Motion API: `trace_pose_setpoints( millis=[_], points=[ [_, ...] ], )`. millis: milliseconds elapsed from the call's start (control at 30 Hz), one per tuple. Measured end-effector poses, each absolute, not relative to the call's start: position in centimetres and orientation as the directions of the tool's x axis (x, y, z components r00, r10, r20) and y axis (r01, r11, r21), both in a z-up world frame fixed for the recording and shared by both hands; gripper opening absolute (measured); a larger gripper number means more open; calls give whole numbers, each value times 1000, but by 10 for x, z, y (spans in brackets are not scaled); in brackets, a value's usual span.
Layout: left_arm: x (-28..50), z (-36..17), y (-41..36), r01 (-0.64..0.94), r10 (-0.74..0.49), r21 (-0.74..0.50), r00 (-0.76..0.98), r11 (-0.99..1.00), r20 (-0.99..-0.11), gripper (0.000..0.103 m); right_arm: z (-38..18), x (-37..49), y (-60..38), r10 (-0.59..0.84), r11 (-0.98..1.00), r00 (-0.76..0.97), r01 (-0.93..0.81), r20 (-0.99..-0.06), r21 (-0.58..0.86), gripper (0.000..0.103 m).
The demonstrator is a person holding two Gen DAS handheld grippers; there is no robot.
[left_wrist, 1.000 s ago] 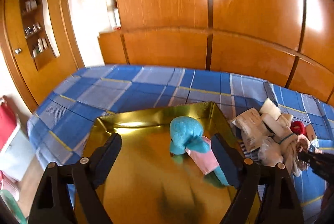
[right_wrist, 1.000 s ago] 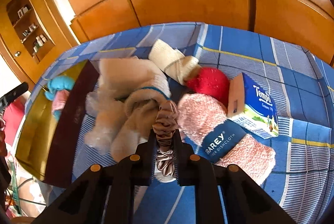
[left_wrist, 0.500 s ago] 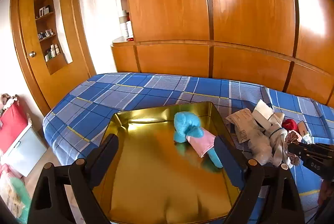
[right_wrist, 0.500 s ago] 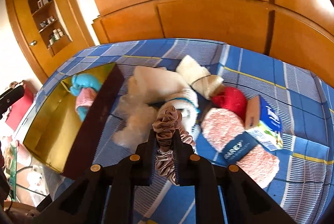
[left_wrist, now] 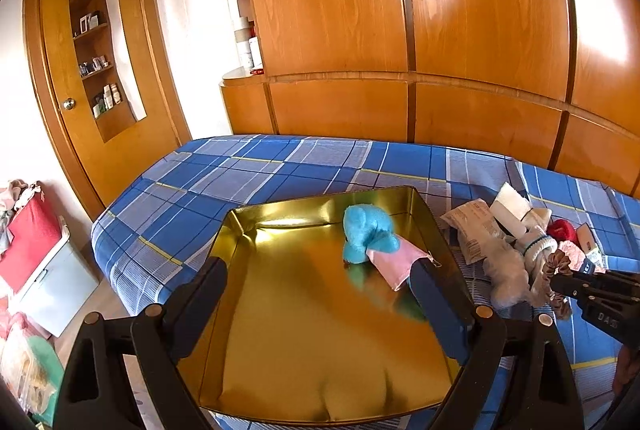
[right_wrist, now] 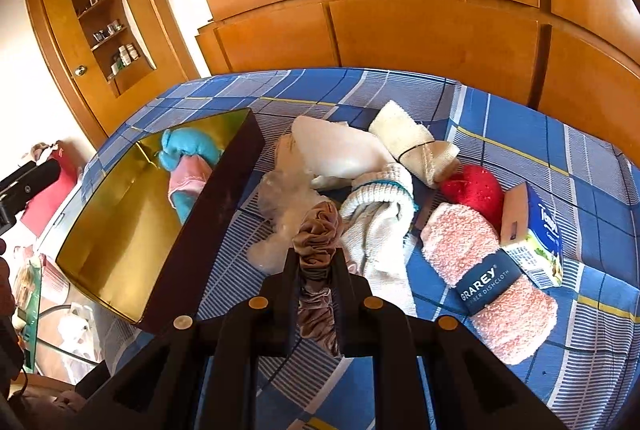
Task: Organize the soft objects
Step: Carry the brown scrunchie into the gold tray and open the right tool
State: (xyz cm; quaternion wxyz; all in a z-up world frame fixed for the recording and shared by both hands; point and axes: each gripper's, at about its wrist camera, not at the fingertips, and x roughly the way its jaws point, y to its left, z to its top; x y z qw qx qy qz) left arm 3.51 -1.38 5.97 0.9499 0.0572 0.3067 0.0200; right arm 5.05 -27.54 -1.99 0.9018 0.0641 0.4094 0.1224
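the left gripper (left_wrist: pixel 318 284) points down at a slant and its jaws have just been opening; they stand wide apart with nothing pressed between them. the right gripper (right_wrist: pixel 316 260) also tilts downward, jaws clamped tight on a scrunchie (right_wrist: pixel 318 230).

Glossy metal tray (left_wrist: pixel 320 205), satin scrunchie (right_wrist: pixel 318 230)

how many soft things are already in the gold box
1: a blue plush toy in a pink dress lies near the far right corner of the gold box. The tongs' right finger hides a bit of the floor there.
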Motion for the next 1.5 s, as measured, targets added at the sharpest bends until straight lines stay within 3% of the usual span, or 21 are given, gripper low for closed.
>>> trace_pose_setpoints(
  millis=[400,733,867,1100,1267,1333,1500],
  points=[
    [35,50,0,-13,74,105,790,994,-608,94,-2,46,-255,296,955,646,-220,-704,199,13],
    [31,36,57,-136,157,81,761,987,-629,94,20,57,-162,395,913,594,-341,-700,226,13],
    [29,34,84,-194,191,65,751,979,-632,94,15,71,-123,428,892,536,-379,-727,246,13],
    [27,25,107,-231,197,34,735,972,-649,94,-17,94,-85,344,912,463,-373,-817,173,13],
    [28,16,110,-225,180,19,722,974,-668,94,-33,105,-72,227,931,468,-362,-854,49,17],
    [28,15,111,-224,177,17,720,974,-671,94,-36,106,-70,197,936,475,-353,-858,20,30],
    [27,15,115,-238,186,13,721,971,-668,94,-25,98,-69,137,946,547,-319,-826,-54,38]
  ],
)
